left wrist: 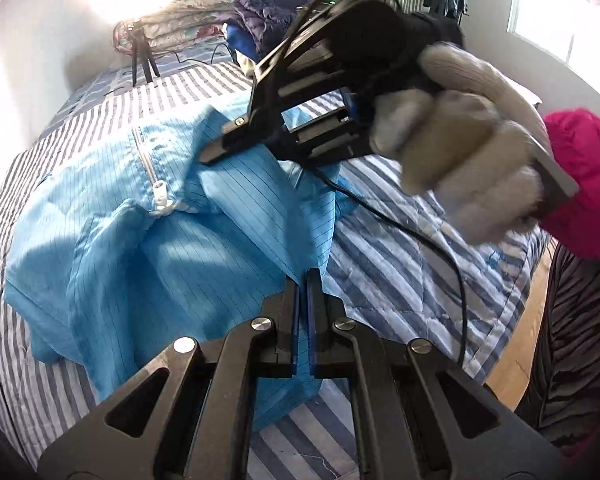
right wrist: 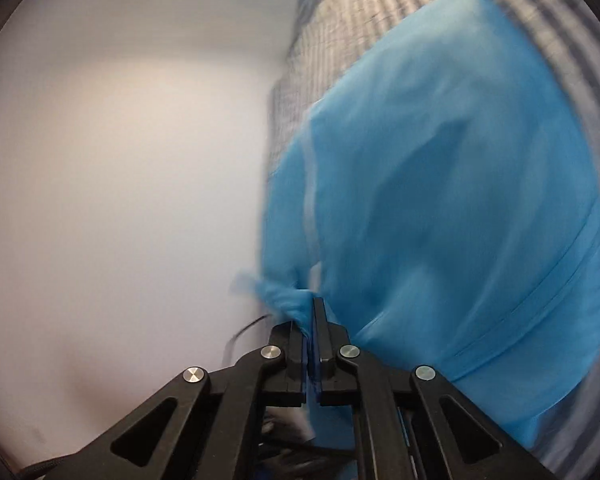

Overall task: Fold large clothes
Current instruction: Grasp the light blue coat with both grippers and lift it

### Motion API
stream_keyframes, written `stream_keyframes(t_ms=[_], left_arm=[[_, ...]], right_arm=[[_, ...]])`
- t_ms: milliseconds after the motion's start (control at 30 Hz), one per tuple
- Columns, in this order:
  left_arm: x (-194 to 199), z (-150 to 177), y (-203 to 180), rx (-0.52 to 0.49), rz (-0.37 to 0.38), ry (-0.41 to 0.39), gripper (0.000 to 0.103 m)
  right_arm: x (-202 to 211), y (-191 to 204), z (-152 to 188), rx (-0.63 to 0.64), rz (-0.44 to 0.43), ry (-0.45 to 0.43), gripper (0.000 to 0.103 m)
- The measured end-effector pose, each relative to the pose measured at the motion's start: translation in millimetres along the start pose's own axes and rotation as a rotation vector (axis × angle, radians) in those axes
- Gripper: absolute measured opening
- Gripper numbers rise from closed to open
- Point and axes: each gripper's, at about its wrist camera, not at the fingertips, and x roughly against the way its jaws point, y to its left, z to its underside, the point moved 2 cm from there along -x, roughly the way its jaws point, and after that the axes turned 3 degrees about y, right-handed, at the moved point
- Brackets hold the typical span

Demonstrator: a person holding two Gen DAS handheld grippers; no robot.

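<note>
Left wrist view: left gripper (left wrist: 303,276) clamped on the near edge of the blue garment (left wrist: 148,248), spread ahead on the striped bed (left wrist: 400,264). Right gripper (left wrist: 212,152), in a gloved hand (left wrist: 468,152), bites the far fold.
Right wrist view: right gripper (right wrist: 309,304) pinches bunched garment (right wrist: 440,220) at its tips.

Garment (left wrist: 112,240): thin blue cloth, smooth, faint sheen, fine dark pinstripes; white plastic-looking zip.
Bedcover (left wrist: 400,272): quilted cloth, matt, blue, grey and white stripes.
Left claw (left wrist: 303,276): matt black plastic, shiny metal rivets, blue pads.
Right claw (right wrist: 311,304): same matt black plastic, metal rivets.
Glove (left wrist: 460,148): knitted cloth, off-white, fuzzy.
Sleeve (left wrist: 584,184): pink cloth, slight sheen.
Floor (left wrist: 528,344), lower right: wood, smooth.
</note>
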Motion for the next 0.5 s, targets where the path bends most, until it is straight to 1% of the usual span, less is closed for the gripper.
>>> stream_keyframes(t_ms=[33, 67, 100, 133, 167, 200, 233, 267, 300, 367, 400, 433, 500], left_arm=[[-0.1, 1.2, 0.0, -0.001, -0.001, 0.001, 0.0], [-0.3, 2.7, -0.6, -0.004, 0.005, 0.005, 0.0], [-1.2, 3.5, -1.7, -0.011, 0.017, 0.014, 0.0], [-5.2, 0.0, -0.3, -0.018, 0.038, 0.028, 0.0], [-3.1, 2.6, -2.0, -0.024, 0.054, 0.038, 0.0], [0.8, 3.2, -2.8, -0.023, 0.055, 0.035, 0.001], [4.3, 2.7, -2.4, -0.02, 0.053, 0.035, 0.003], [9.8, 1.8, 0.3, -0.009, 0.057, 0.038, 0.008], [14.3, 1.5, 3.6, 0.008, 0.072, 0.043, 0.015], [32.4, 3.8, 16.9, 0.066, 0.123, 0.019, 0.022], [42.4, 5.0, 25.8, 0.099, 0.138, 0.007, 0.029], [52.5, 6.6, 36.9, 0.133, 0.128, -0.009, 0.035], [64.6, 8.3, 61.4, 0.185, 0.086, -0.036, 0.035]], right_arm=[[3.5, 1.9, -1.7, 0.017, 0.03, -0.015, 0.004], [7.4, 7.7, -2.7, 0.07, 0.104, -0.033, 0.005], [11.3, 18.2, -2.6, 0.148, 0.207, -0.054, 0.005], [13.5, 28.9, -1.4, 0.213, 0.275, -0.057, 0.006], [15.7, 35.9, 0.4, 0.248, 0.3, -0.062, 0.007], [19.4, 45.8, 2.8, 0.289, 0.322, -0.069, 0.009], [23.6, 55.8, 5.3, 0.331, 0.348, -0.079, 0.015], [27.4, 65.3, 4.3, 0.365, 0.363, -0.088, 0.018], [32.1, 74.3, 8.6, 0.403, 0.372, -0.092, 0.018], [39.6, 87.0, 20.7, 0.46, 0.387, -0.086, 0.02], [43.0, 91.6, 28.5, 0.489, 0.395, -0.078, 0.021], [43.0, 97.6, 39.4, 0.529, 0.413, -0.069, 0.021], [39.0, 103.3, 61.9, 0.588, 0.421, -0.049, 0.022]])
